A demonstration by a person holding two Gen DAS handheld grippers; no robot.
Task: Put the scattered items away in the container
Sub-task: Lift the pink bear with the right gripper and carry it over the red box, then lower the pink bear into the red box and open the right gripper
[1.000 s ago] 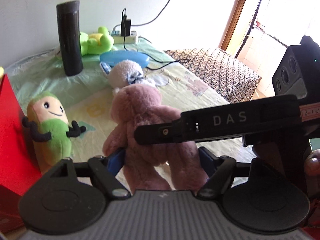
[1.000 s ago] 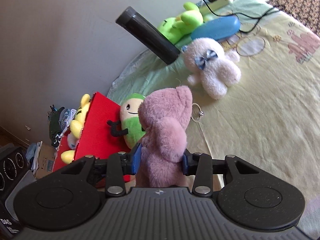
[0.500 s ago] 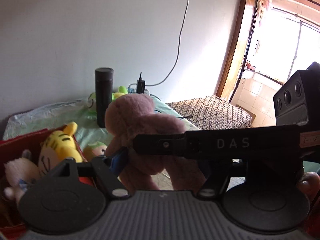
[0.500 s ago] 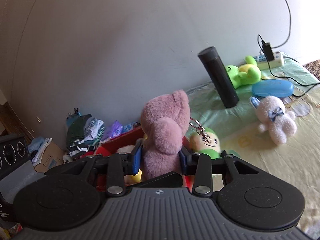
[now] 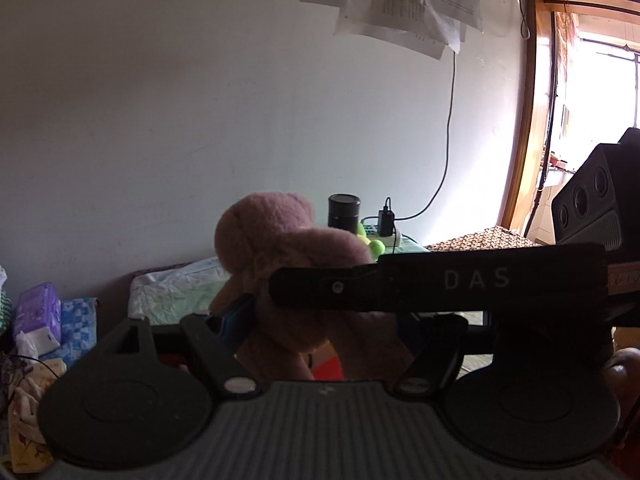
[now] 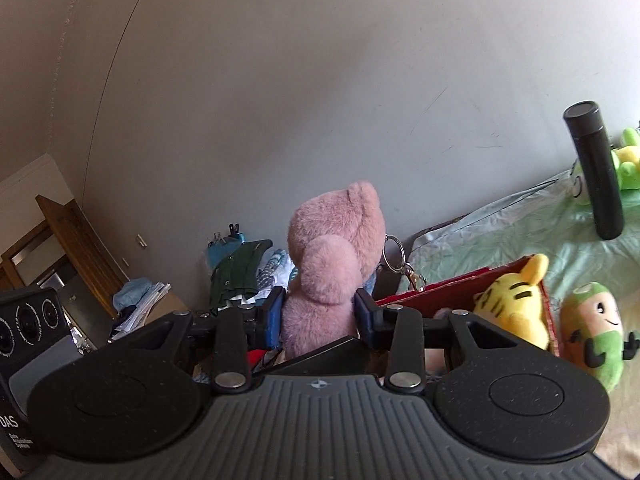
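One yellow striped tiger plush (image 6: 510, 300) sits inside the red box (image 6: 448, 284) on the bed (image 6: 520, 224), a green-and-peach doll (image 6: 592, 328) just outside its wall. The right gripper (image 6: 320, 320) jaws clamp the pink plush bear (image 6: 332, 264) above the box. Only the left view shows wall papers (image 5: 392, 4); the left gripper (image 5: 320, 328) jaws flank the bear, grip unclear.
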